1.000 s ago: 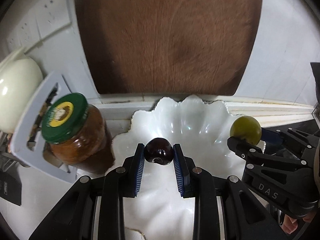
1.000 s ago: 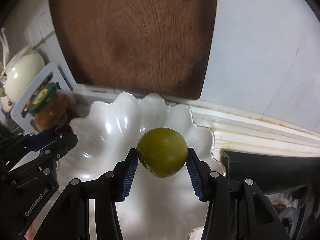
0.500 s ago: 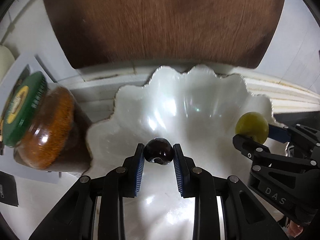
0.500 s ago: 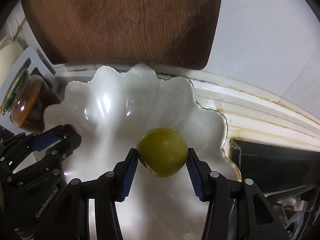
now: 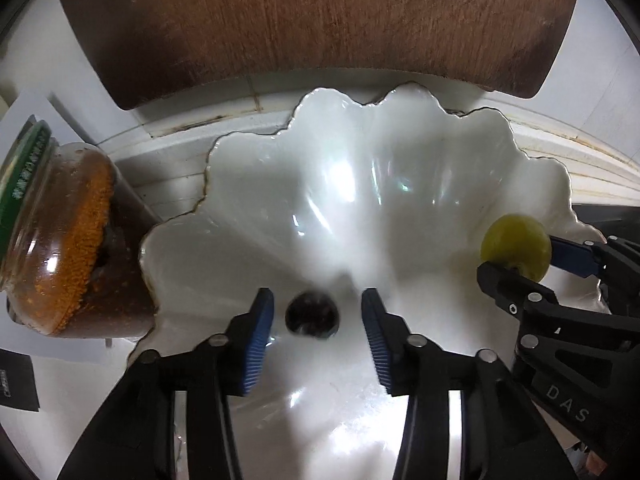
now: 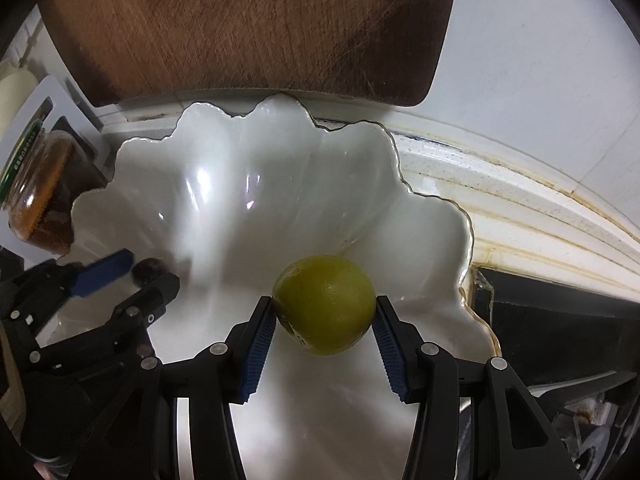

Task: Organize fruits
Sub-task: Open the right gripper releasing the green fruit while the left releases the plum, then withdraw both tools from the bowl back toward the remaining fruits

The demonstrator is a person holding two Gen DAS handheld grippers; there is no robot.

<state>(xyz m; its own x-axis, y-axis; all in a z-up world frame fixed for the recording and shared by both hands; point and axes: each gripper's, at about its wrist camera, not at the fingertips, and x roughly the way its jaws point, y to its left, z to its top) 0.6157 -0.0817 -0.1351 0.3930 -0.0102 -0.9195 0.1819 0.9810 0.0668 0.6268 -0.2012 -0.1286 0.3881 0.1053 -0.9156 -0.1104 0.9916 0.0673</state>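
Left view: my left gripper (image 5: 317,320) jaws opening, clear of the blurred plum (image 5: 313,316) between them, over the bowl (image 5: 256,168).

Right view: my right gripper (image 6: 325,326) clamps the lime (image 6: 325,304) above the bowl's (image 6: 432,216) centre; plum (image 6: 147,271) at 9 o'clock.

A white counter (image 5: 180,160) with ribbed, stained edging along its back is seen beneath everything. A white scalloped bowl (image 5: 360,184) with a thin dark rim is set directly on it. Just beside the bowl's left edge a glass jar (image 5: 68,248) of brown-orange contents with a green lid is stood, seemingly touching the rim. A brown wooden board (image 6: 248,28) is propped upright at the back of the counter, its lower edge met by the bowl's far rim. A black surface (image 6: 560,312) adjoins the counter at the right.
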